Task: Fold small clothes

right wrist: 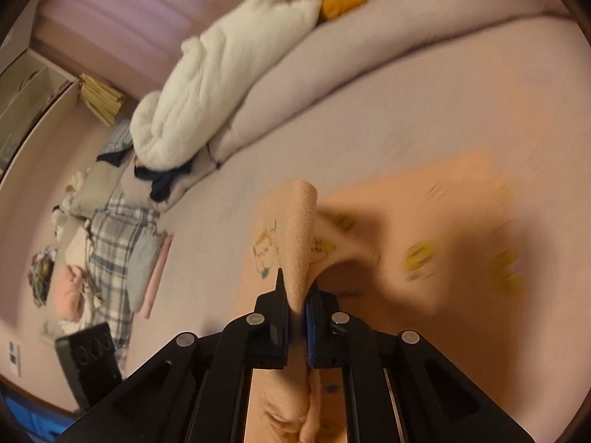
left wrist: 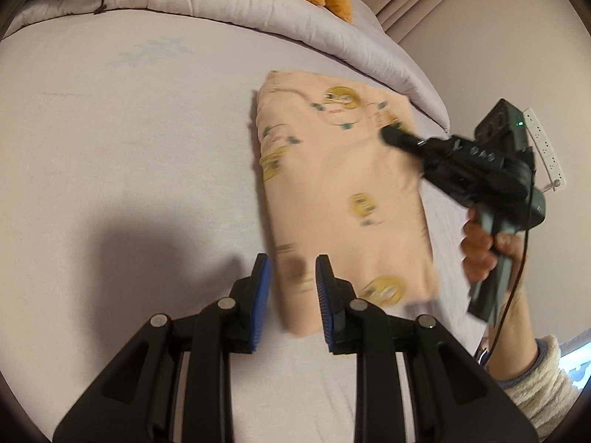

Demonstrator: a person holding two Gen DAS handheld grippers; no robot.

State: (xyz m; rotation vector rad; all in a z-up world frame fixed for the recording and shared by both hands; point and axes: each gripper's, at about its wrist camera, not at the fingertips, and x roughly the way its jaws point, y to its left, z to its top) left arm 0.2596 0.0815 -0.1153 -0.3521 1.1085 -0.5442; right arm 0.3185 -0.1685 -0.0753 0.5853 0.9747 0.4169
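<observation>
- Left wrist view: the left gripper (left wrist: 291,288) hangs over the near end of the peach garment (left wrist: 343,192), which lies as a long folded strip on the lilac bedsheet (left wrist: 129,147). Its jaws stand narrowly apart, with a corner of the cloth showing in the gap between them, and neither blue pad visibly presses on it; I judge it empty.
- Ahead of this claw and to its right, the right gripper (left wrist: 388,134) reaches in over the far end of the garment, a hand (left wrist: 484,251) on its handle. A rolled quilt (left wrist: 258,7) lies beyond the garment.
- Right wrist view: the right gripper (right wrist: 297,295) is pinched tight on a ridge of the peach garment (right wrist: 299,236), which stands up as a peak just ahead of its tips. The rest of the cloth spreads to the right of the claw and is blurred.
- Far off to the left of this claw sits a pile of other clothes (right wrist: 114,243), beside a white duvet (right wrist: 221,81).
- The step looks like lifting the far end to fold it toward the near end. To do it well, the pinch should hold all layers of the strip, not only the top one, and the cloth should be carried low and straight so the edges meet. The left claw would best pin or grip the near end so the strip does not slide.
</observation>
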